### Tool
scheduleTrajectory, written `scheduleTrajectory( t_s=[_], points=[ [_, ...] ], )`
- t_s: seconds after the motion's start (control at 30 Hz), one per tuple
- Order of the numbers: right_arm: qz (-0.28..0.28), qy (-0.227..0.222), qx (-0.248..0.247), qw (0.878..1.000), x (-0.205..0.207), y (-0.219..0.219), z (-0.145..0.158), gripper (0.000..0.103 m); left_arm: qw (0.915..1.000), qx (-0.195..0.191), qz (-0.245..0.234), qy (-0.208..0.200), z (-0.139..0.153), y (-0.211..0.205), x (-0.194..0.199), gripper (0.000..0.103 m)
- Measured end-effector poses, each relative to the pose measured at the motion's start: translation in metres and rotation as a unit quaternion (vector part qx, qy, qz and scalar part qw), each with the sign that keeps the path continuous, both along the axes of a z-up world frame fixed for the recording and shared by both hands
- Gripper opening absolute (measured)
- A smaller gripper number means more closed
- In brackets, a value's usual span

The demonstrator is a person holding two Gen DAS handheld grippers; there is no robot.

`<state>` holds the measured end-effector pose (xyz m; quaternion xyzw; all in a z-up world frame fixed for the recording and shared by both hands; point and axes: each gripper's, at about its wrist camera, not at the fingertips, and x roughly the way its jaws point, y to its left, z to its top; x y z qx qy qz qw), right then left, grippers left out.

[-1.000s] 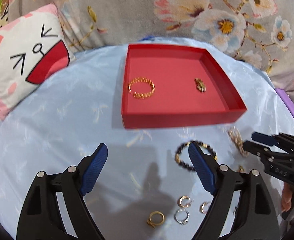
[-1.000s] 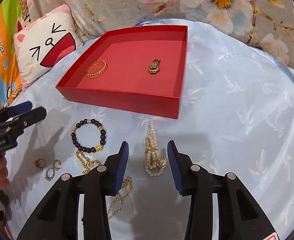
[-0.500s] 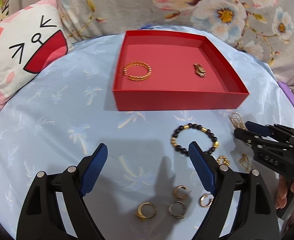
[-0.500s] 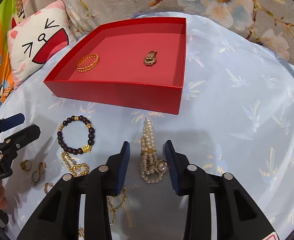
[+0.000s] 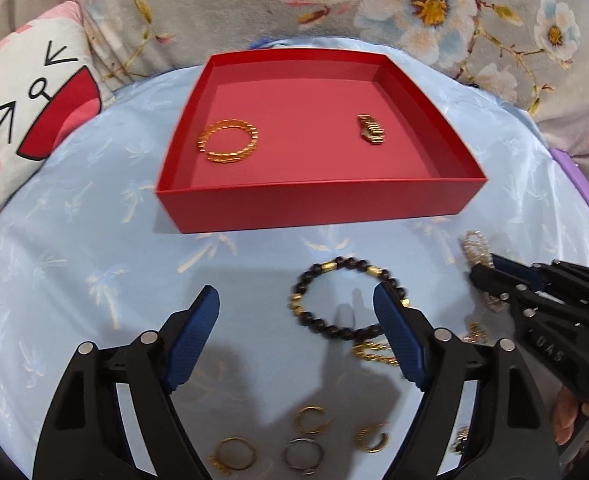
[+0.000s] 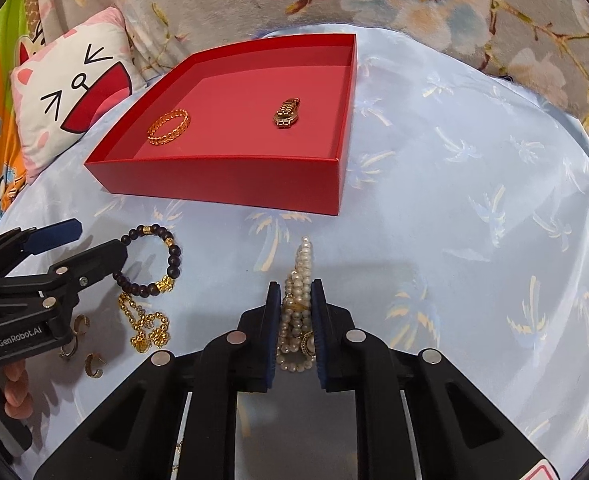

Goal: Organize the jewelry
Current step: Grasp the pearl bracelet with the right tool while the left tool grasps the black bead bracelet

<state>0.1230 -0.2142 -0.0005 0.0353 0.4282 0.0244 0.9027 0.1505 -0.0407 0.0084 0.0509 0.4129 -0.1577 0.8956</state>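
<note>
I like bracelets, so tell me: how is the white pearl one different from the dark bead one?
The white pearl bracelet has small pale beads bunched in several strands; the dark bead bracelet is one open ring of bigger dark beads with gold spacers. The pearl bracelet sits pinched between the jaws of the right gripper; the dark one lies free on the cloth. Both are outside the red tray.

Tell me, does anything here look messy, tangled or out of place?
Mostly the gold chain: it lies bunched in a heap on the blue cloth beside the dark bead bracelet, outside the red tray. Nothing looks broken.
</note>
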Motion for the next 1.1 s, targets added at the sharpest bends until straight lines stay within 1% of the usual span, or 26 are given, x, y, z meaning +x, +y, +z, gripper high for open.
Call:
scheduleTrajectory(
  t_s=[0.1,0.2,0.27,0.33,0.37,0.43,0.5,0.57,0.6,0.63,0.7,0.73,0.77,0.93,1.1],
  points=[
    [-0.001,0.0,0.003,1.0,0.0,-0.001,0.0,0.014,0.9999,0.009,-0.011,-0.007,0.0,-0.011,-0.001,0.077],
    [-0.002,-0.001,0.004,1.0,0.0,0.0,0.0,0.014,0.9998,0.018,-0.012,-0.005,-0.005,-0.019,0.002,0.077],
    [-0.002,-0.001,0.005,1.0,-0.001,0.0,0.0,0.014,0.9998,0.019,-0.009,-0.001,-0.008,-0.019,0.004,0.072],
    [-0.001,-0.001,0.005,1.0,0.0,0.0,0.0,0.014,0.9998,0.018,-0.007,0.004,-0.01,-0.016,0.006,0.065],
    [-0.001,-0.001,0.005,1.0,0.0,0.0,0.0,0.014,0.9998,0.018,-0.005,0.007,-0.012,-0.014,0.007,0.064],
    [-0.001,-0.002,0.003,1.0,0.0,0.0,0.0,0.014,0.9997,0.023,-0.004,0.009,-0.017,-0.009,0.009,0.052],
    [-0.001,-0.002,0.003,1.0,0.0,0.001,0.0,0.014,0.9994,0.032,-0.007,-0.004,-0.018,-0.008,0.007,0.048],
    [-0.001,-0.002,0.003,1.0,0.0,0.001,0.0,0.014,0.9994,0.032,-0.01,-0.007,-0.019,-0.008,0.006,0.046],
    [-0.001,-0.002,0.0,1.0,0.0,0.001,0.0,0.014,0.9994,0.031,-0.01,-0.008,-0.019,-0.008,0.006,0.04],
    [-0.001,-0.003,-0.002,1.0,0.0,0.002,0.0,0.014,0.9995,0.03,-0.012,-0.009,-0.018,-0.008,0.006,0.03],
    [-0.001,-0.004,-0.007,1.0,-0.001,0.003,0.0,0.014,0.9995,0.027,-0.012,-0.01,-0.018,-0.007,0.006,0.022],
    [-0.001,-0.005,-0.008,1.0,-0.001,0.003,0.0,0.014,0.9996,0.025,-0.012,-0.009,-0.018,-0.007,0.006,0.013],
    [-0.001,-0.005,-0.01,1.0,-0.001,0.003,0.0,0.014,0.9996,0.024,-0.012,-0.009,-0.017,-0.006,0.006,0.008],
    [-0.001,-0.006,-0.014,1.0,-0.003,0.005,0.001,0.014,0.9998,0.006,-0.016,0.0,-0.015,-0.003,0.006,0.007],
    [-0.001,-0.014,-0.011,1.0,-0.004,0.004,0.006,0.014,0.9998,-0.001,-0.019,-0.011,-0.005,-0.002,0.001,0.007]
  ],
)
